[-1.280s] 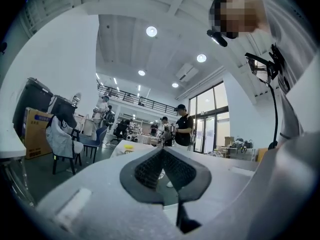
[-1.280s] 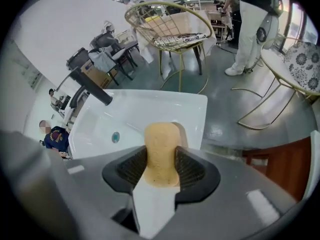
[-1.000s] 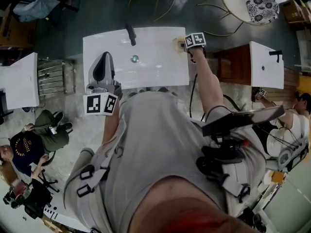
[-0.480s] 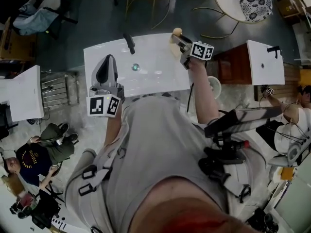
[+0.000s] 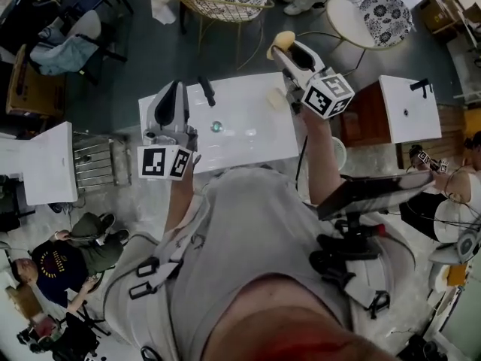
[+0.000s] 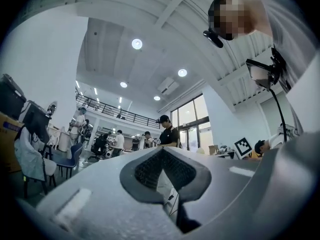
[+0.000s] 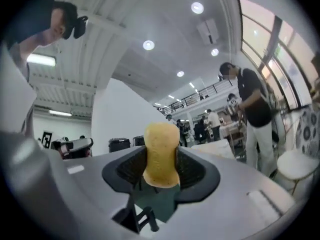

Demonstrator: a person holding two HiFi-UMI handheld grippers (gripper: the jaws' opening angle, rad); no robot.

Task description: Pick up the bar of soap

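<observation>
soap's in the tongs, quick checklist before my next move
1. Bar of soap clamped by the right tongs: ok, a pad presses each side.
2. Soap off the white counter: ok, raised and not touching it.
3. Grip depth: cannot tell if secure; the upper part of the bar sticks out past the pads.
4. Left tongs empty: ok, shut on nothing.
5. Left tongs out of the way: ok, at the counter's left side, well apart from the right tongs.
</observation>
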